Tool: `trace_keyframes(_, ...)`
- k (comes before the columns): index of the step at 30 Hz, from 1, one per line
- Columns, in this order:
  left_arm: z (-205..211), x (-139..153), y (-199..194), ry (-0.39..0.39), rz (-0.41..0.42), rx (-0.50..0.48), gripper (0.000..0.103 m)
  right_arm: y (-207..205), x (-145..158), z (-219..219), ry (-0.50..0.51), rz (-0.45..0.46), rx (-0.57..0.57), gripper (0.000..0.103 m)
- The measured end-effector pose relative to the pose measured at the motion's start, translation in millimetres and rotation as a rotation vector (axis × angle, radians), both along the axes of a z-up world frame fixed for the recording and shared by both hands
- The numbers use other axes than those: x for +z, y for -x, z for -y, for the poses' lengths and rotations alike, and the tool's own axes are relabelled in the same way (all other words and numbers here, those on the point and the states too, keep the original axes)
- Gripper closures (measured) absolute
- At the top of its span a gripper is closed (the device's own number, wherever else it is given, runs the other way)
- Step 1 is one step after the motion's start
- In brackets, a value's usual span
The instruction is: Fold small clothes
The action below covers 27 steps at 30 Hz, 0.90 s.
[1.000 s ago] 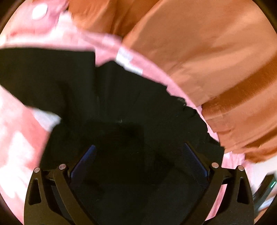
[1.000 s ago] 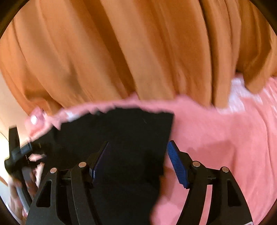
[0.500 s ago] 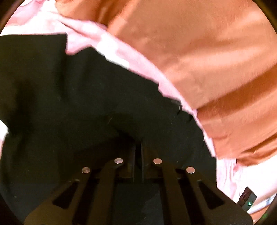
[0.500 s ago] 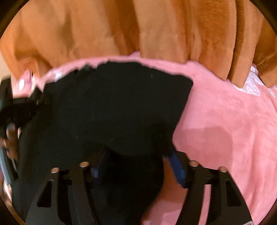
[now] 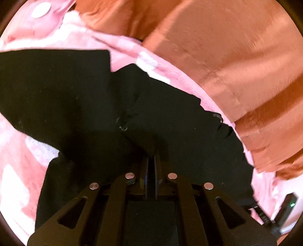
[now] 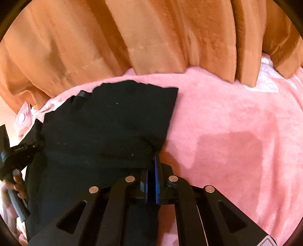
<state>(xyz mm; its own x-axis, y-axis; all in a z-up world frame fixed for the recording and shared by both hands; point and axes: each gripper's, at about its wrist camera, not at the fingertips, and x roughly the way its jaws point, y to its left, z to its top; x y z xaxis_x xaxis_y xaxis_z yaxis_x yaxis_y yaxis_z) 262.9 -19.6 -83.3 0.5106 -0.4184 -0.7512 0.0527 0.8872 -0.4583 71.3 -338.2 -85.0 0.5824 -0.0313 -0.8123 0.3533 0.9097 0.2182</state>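
Observation:
A black garment (image 5: 79, 98) lies on a pink fleece blanket (image 5: 22, 170). In the left wrist view my left gripper (image 5: 151, 159) is shut on a raised fold of it, with a sleeve-like flap spreading to the upper left. In the right wrist view my right gripper (image 6: 152, 162) is shut on the right edge of the same black garment (image 6: 106, 128), which lifts off the pink blanket (image 6: 236, 136). The left gripper and the hand holding it (image 6: 13, 170) show at the left edge of the right wrist view.
Orange curtains (image 6: 151, 34) hang along the far edge of the blanket and also fill the upper right of the left wrist view (image 5: 227, 47). A pale pink item with a white disc (image 5: 40, 8) lies at the far left. Open pink blanket spreads to the right.
Both grippers went from open around the garment to shut on it. The pinched folds have since lifted, and the sleeve flap has come back into the left view.

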Motion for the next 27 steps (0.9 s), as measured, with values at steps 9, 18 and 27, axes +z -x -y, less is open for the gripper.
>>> trace_keyframes(9, -5, -3, 6, -0.001, -0.016, -0.027, 0.099, 8, -1, 2, -0.039, -0.035, -0.033, 0.097)
trace_keyframes(18, -5, -8, 11, -0.026, -0.013, -0.025, 0.098, -7, 33, -41, 0.034, 0.079, 0.022, 0.090)
trace_keyframes(27, -13, -7, 15, -0.056, -0.003, -0.073, 0.097, -14, 12, -37, 0.071, -0.026, 0.021, 0.103)
